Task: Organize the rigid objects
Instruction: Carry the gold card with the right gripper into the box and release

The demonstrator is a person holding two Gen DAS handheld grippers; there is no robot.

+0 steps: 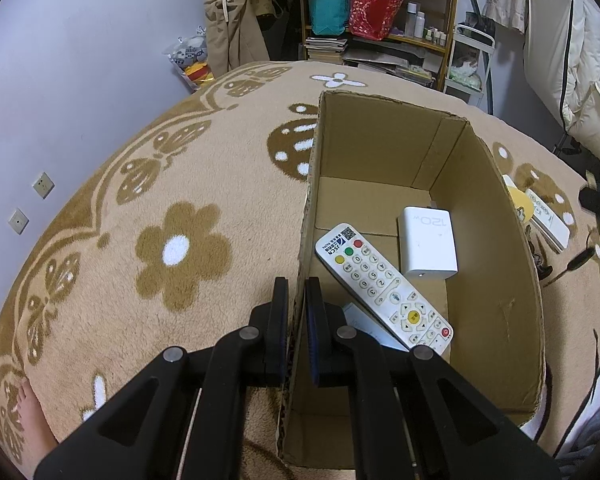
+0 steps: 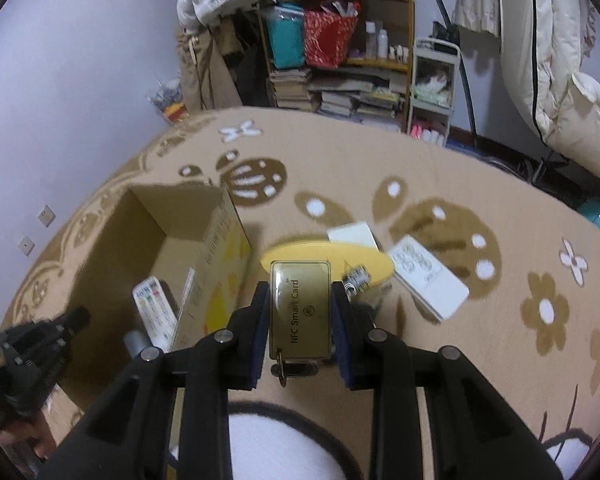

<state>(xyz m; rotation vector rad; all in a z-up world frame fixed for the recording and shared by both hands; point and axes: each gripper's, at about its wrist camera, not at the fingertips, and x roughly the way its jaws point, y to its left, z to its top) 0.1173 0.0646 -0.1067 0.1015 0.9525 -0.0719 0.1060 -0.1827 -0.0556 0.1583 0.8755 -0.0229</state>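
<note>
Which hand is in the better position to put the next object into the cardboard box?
The right. The right gripper already holds the NFC smart card, while the left gripper is clamped on the cardboard box wall.

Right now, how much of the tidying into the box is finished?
Done: white remote control and white charger block lie in the brown cardboard box. In hand: right gripper clamps the gold NFC card; left gripper pinches the box wall. Left: yellow disc, white cards.
</note>
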